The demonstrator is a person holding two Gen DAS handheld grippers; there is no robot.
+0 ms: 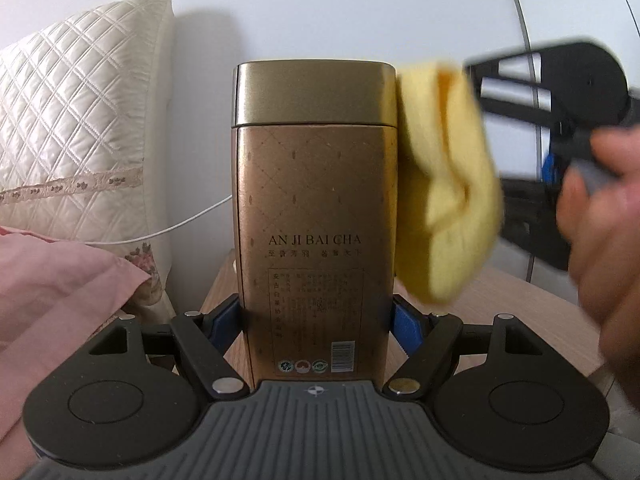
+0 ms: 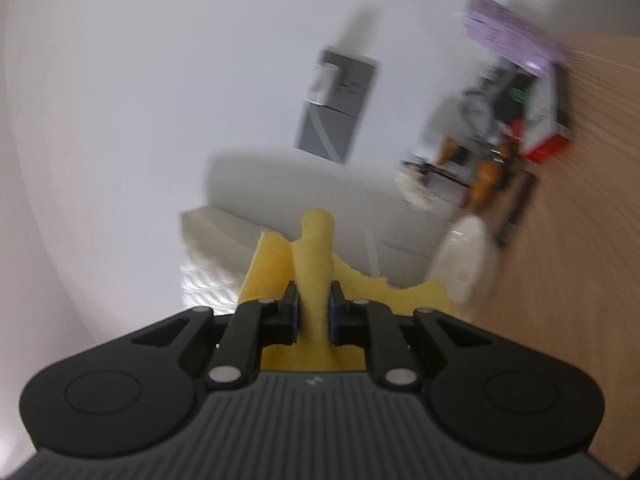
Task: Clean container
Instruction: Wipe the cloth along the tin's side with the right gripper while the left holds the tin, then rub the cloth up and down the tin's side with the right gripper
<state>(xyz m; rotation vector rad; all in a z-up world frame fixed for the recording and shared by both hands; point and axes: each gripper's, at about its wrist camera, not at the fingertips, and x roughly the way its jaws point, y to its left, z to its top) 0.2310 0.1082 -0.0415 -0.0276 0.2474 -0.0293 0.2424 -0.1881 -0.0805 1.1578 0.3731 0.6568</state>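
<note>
A tall gold and bronze tea tin [image 1: 316, 208] with a gold lid stands upright in the left wrist view. My left gripper [image 1: 316, 320] is shut on the tin's lower part, one blue pad on each side. A yellow cloth [image 1: 448, 184] presses against the tin's right side, blurred by motion. The right gripper's black frame [image 1: 560, 92] and the hand holding it show behind the cloth. In the right wrist view my right gripper [image 2: 314, 308] is shut on a fold of the yellow cloth [image 2: 316, 256]. The tin is not seen in that view.
A quilted cream pillow [image 1: 80, 128], a pink blanket [image 1: 52, 292] and a white cable [image 1: 180, 224] lie left of the tin. A light wooden tabletop [image 1: 500, 304] is below. The right wrist view shows a wooden surface [image 2: 580, 240], cluttered items [image 2: 500, 140] and a grey wall plate [image 2: 336, 108].
</note>
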